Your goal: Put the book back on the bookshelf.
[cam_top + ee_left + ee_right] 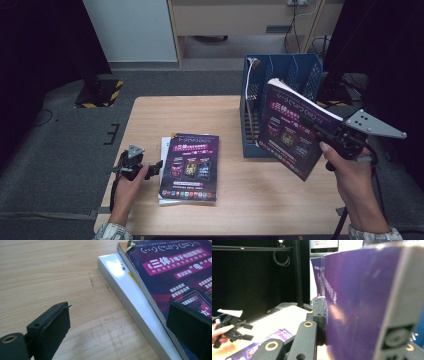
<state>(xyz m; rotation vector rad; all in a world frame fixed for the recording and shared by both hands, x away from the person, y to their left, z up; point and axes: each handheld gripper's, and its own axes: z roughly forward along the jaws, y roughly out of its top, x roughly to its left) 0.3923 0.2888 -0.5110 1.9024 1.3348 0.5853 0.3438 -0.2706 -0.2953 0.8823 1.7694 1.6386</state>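
My right tongs (320, 129) are clenched on a purple book (292, 127), gripping it at its right edge and holding it in the air, tilted, just in front of the blue file rack (280, 80) that stands at the far right of the worktop (150, 115). In the right gripper view the book's cover sits pressed between my jaws. My left tongs (156, 167) rest low on the worktop with the jaws spread apart and nothing between them, just beside a stack of books (140, 305) lying flat near the middle. The top book (191, 166) of that stack has the same purple cover; under it lies a white one (125, 287).
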